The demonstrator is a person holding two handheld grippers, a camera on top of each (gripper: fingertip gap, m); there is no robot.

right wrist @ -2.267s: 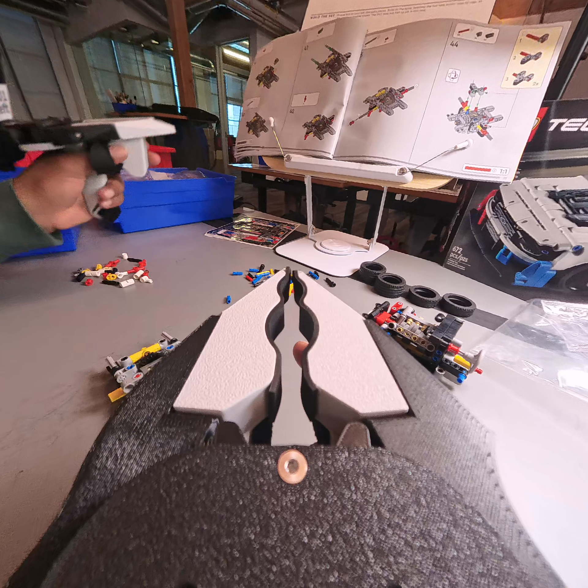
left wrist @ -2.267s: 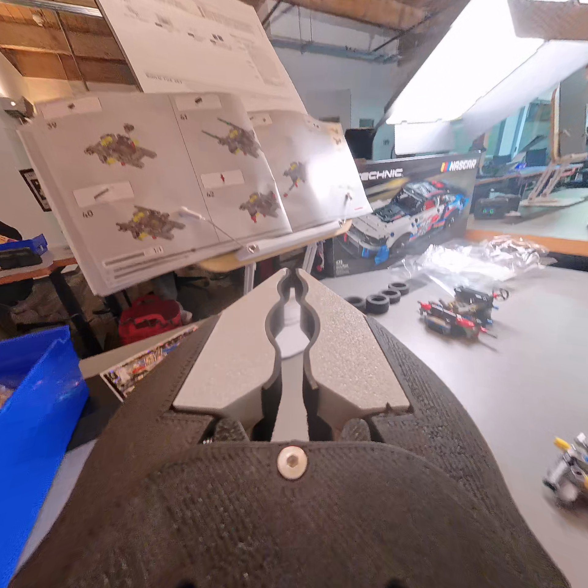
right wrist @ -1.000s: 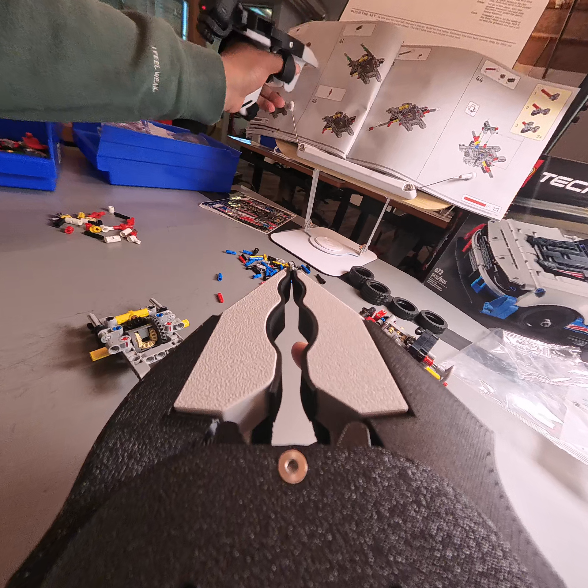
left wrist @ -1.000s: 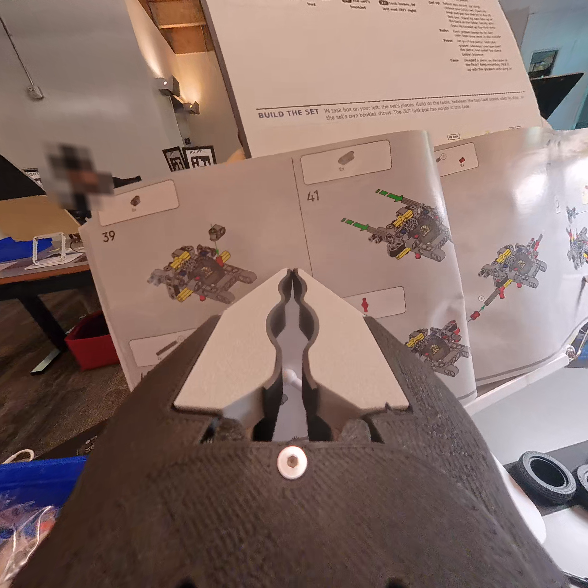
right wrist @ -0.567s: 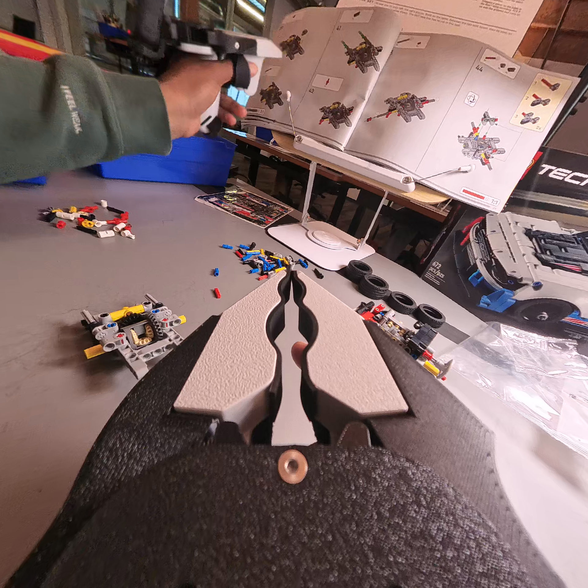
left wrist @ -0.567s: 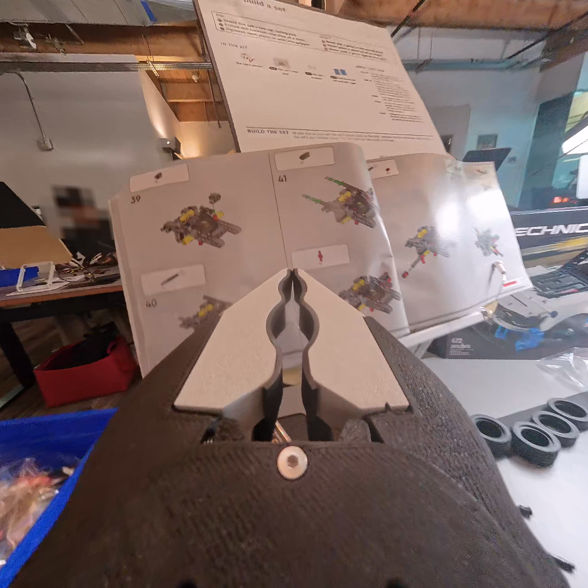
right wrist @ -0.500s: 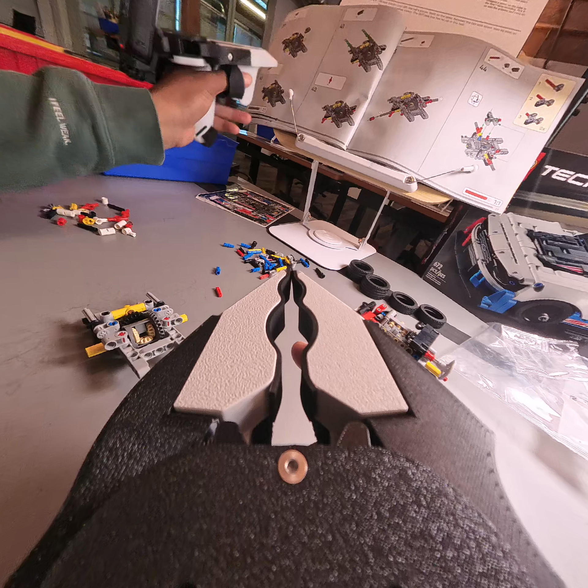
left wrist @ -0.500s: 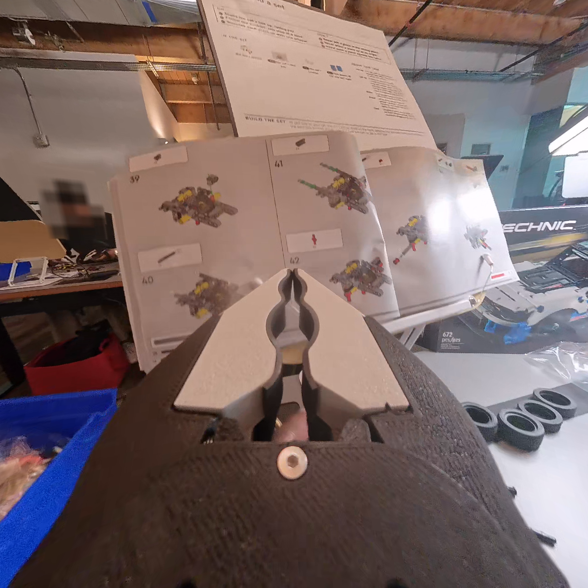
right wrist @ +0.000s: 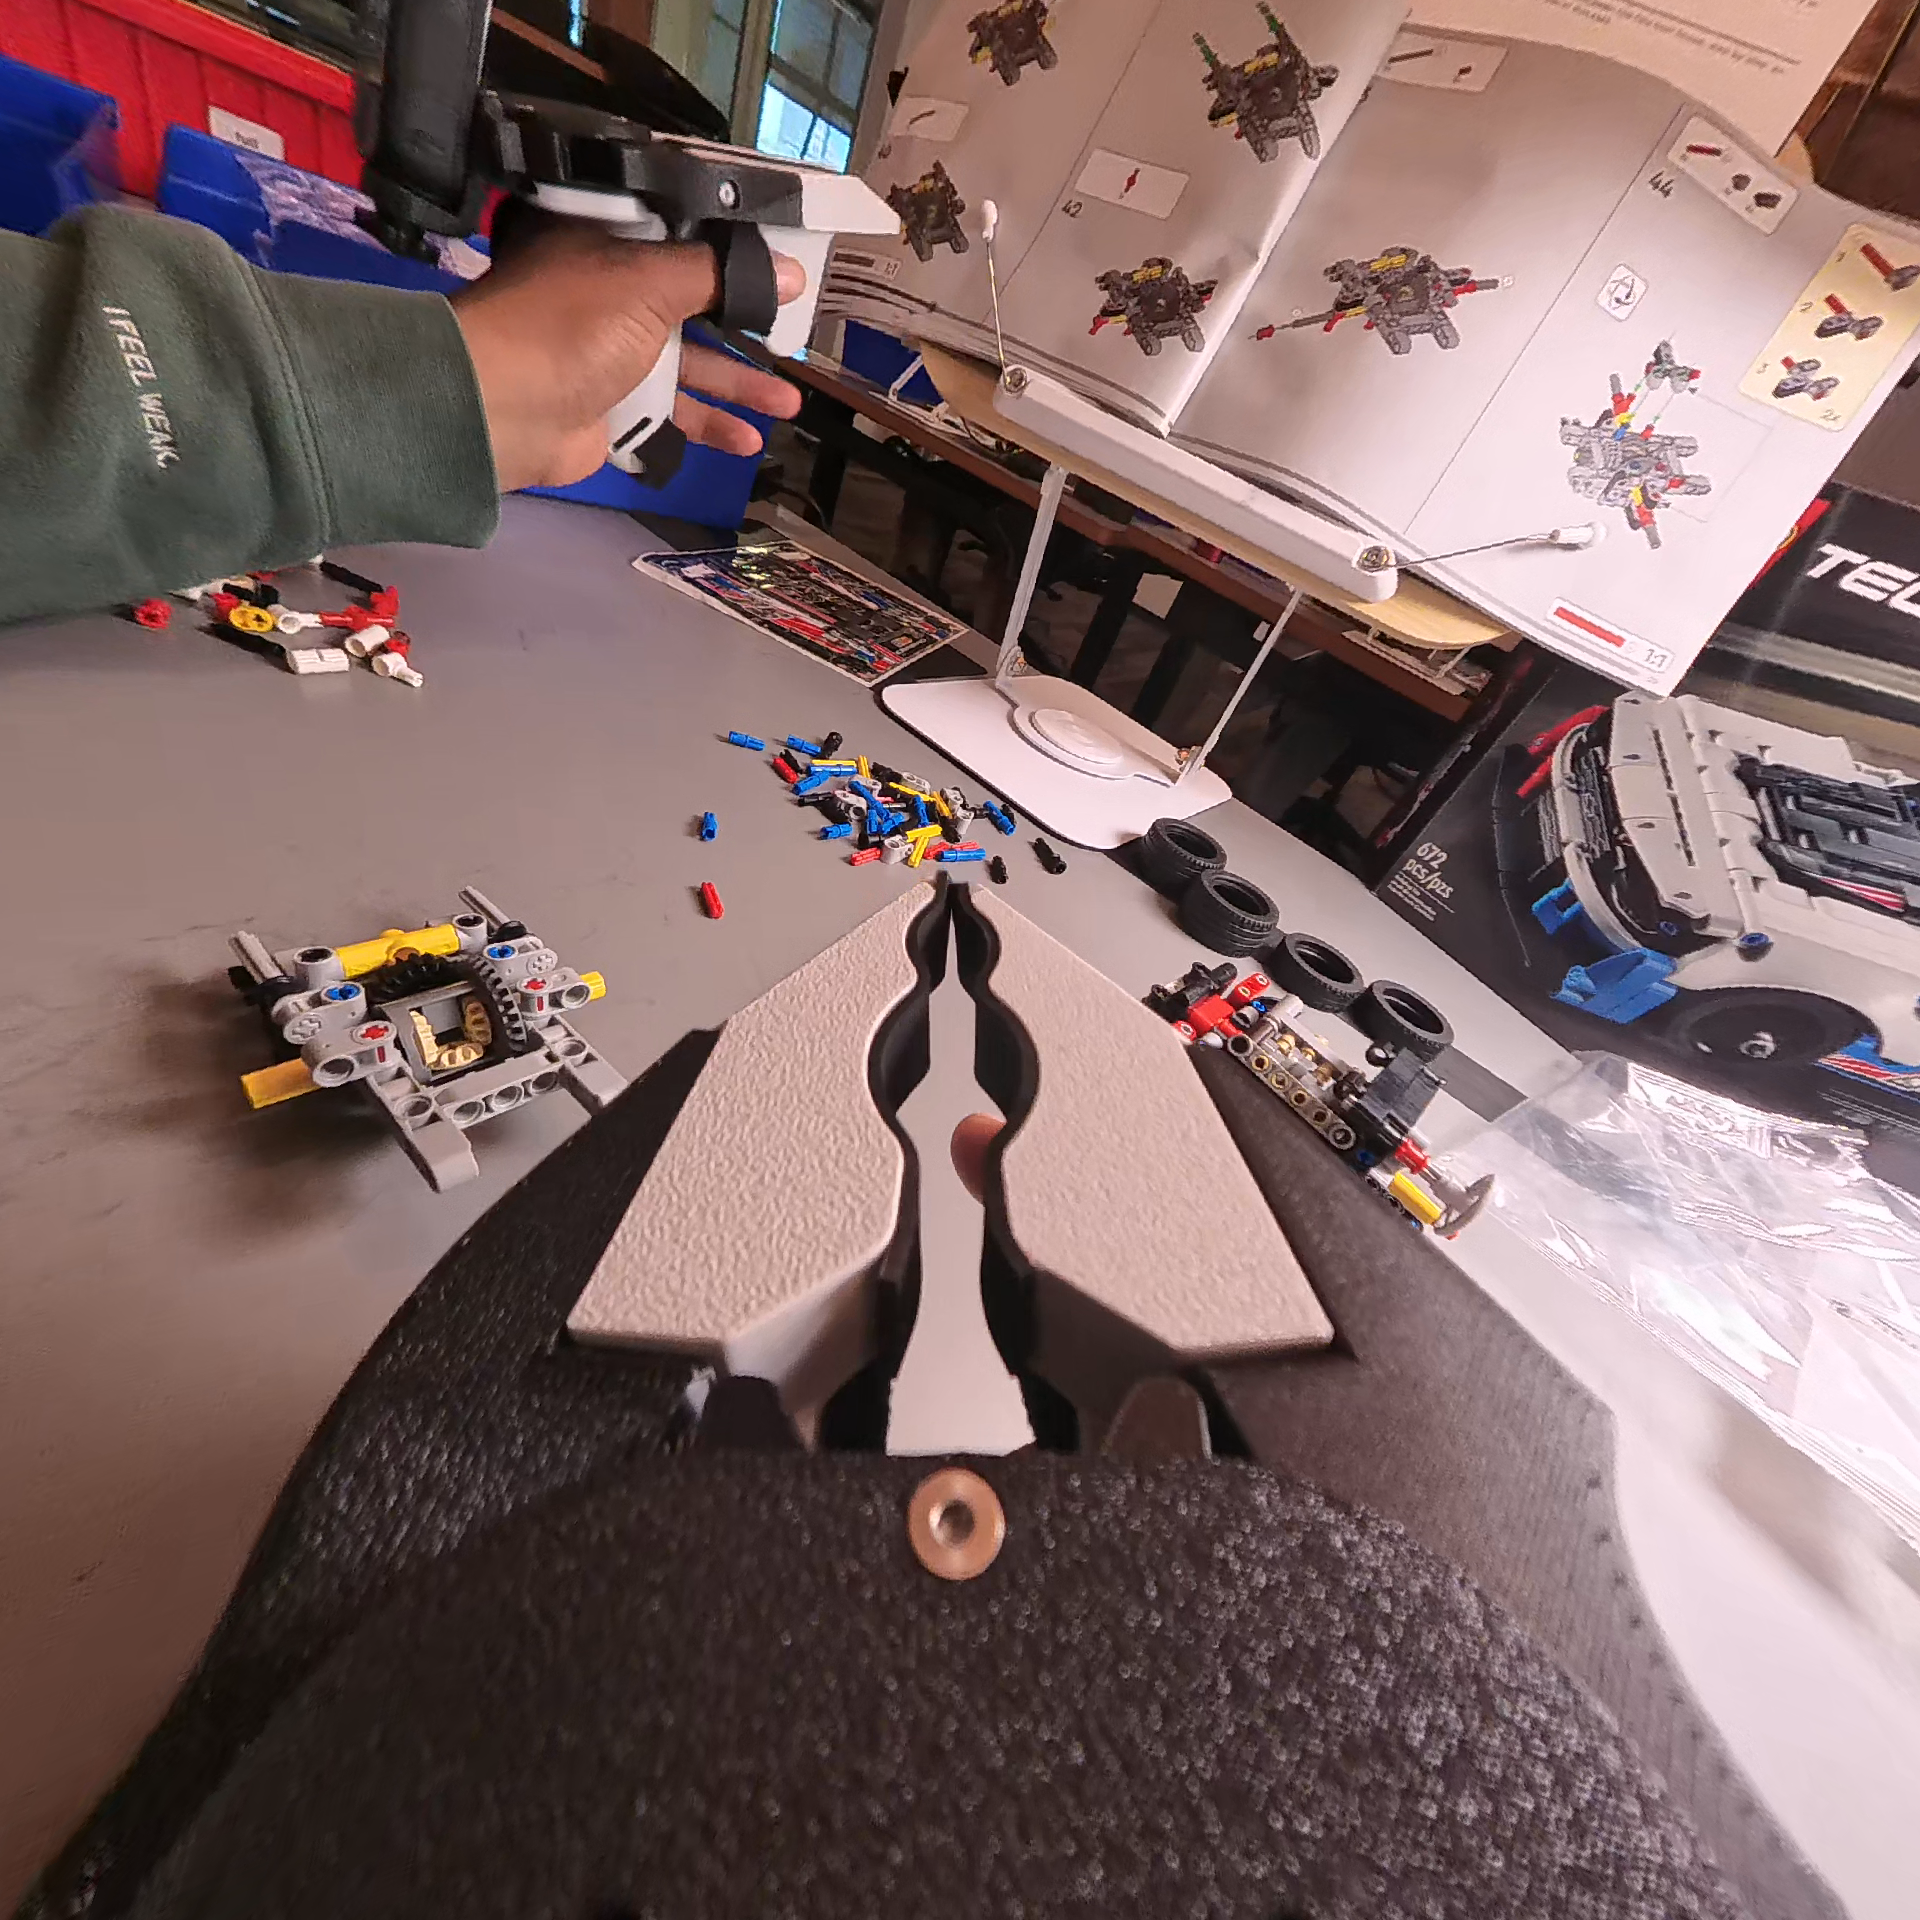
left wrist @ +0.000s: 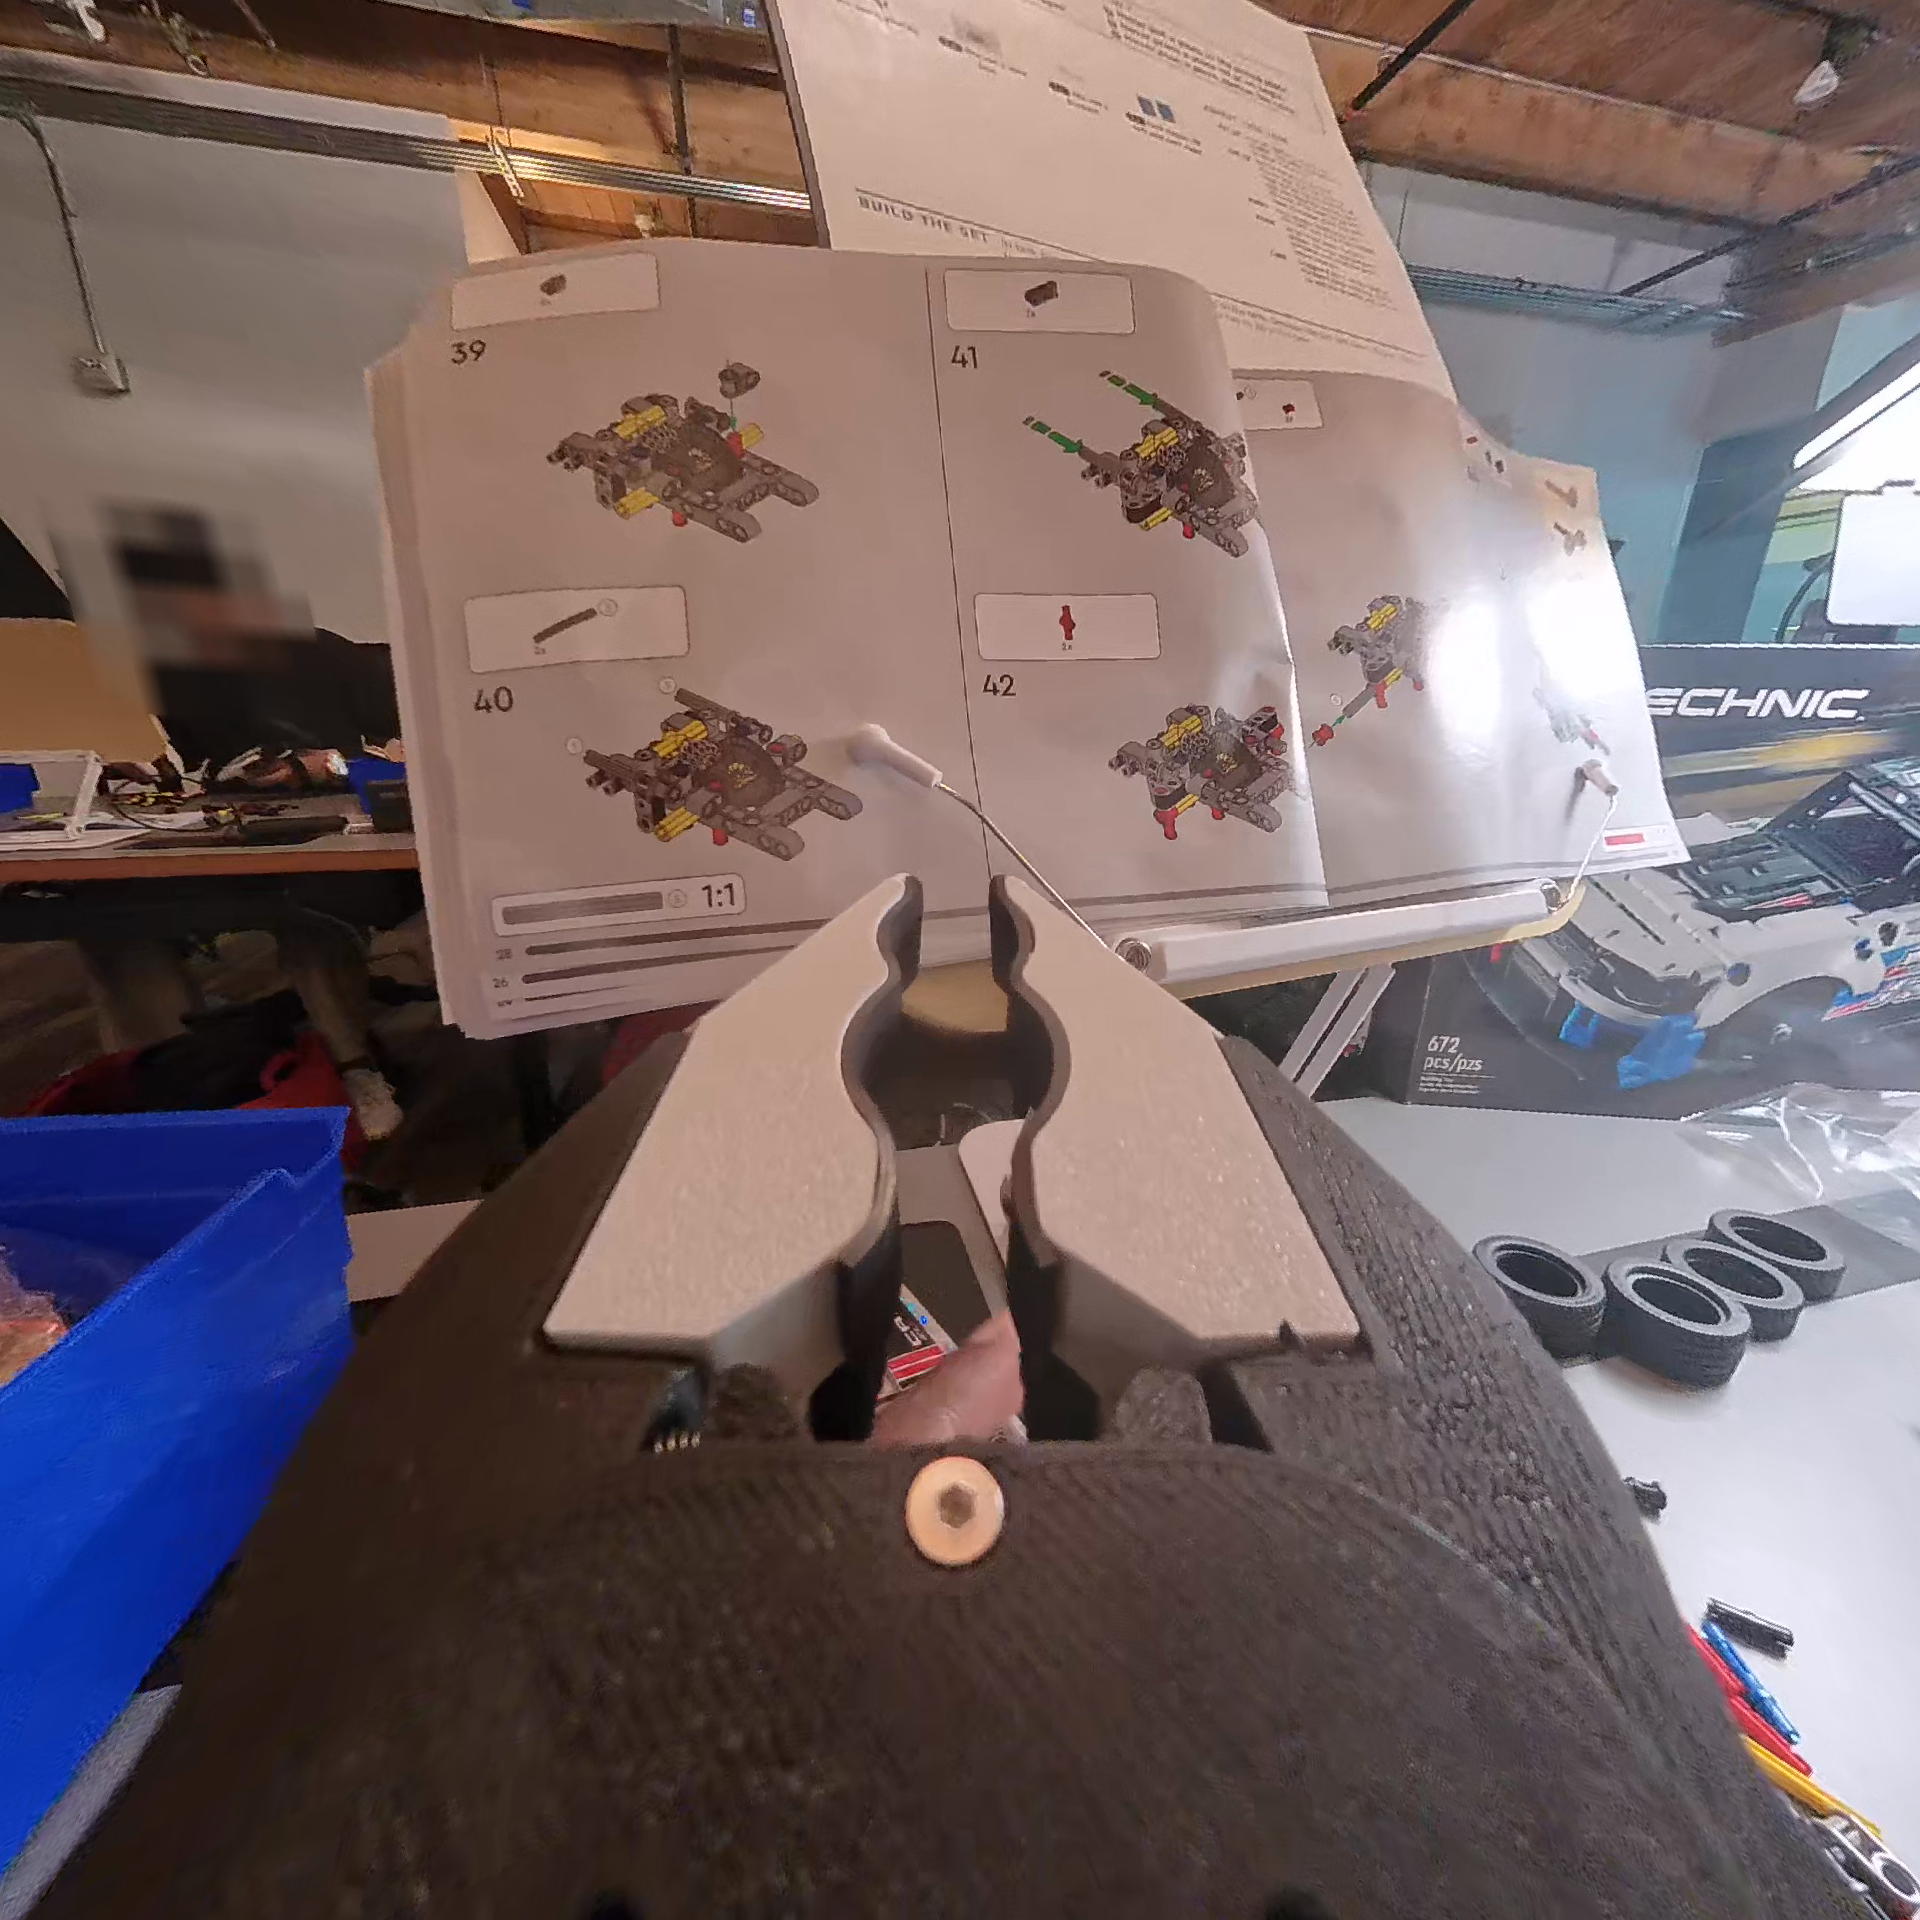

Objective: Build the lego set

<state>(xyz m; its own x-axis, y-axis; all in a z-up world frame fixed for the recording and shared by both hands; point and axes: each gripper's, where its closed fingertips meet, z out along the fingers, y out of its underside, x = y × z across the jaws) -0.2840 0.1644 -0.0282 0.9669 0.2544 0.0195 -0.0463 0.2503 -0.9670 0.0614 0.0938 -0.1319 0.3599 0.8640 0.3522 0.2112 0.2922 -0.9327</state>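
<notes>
My left gripper (left wrist: 954,899) is slightly open and empty, held in the air just below the bottom edge of the open instruction booklet (left wrist: 831,623), next to the stand's wire page holder (left wrist: 894,753). It also shows in the right wrist view (right wrist: 831,208), held by a hand in front of the booklet (right wrist: 1403,208). My right gripper (right wrist: 948,894) is shut and empty, low over the grey table (right wrist: 208,1299). A grey and yellow gear sub-assembly (right wrist: 416,1029) lies to its left, a longer dark sub-assembly (right wrist: 1309,1070) to its right, and a pile of small loose pins (right wrist: 894,810) ahead.
The white booklet stand (right wrist: 1049,758) rests behind the pins. Several black tyres (right wrist: 1288,935) lie beside it. The set's box (right wrist: 1714,862) and clear plastic bags (right wrist: 1714,1247) are at the right. A sticker sheet (right wrist: 800,608), another small parts pile (right wrist: 301,623) and blue bins (left wrist: 156,1351) are at the left. The grippers' ends are close to 35 cm from one another.
My left gripper swung up to the booklet, then dropped below its lower edge, and its jaws have opened a little. My right gripper stays shut and has barely moved.
</notes>
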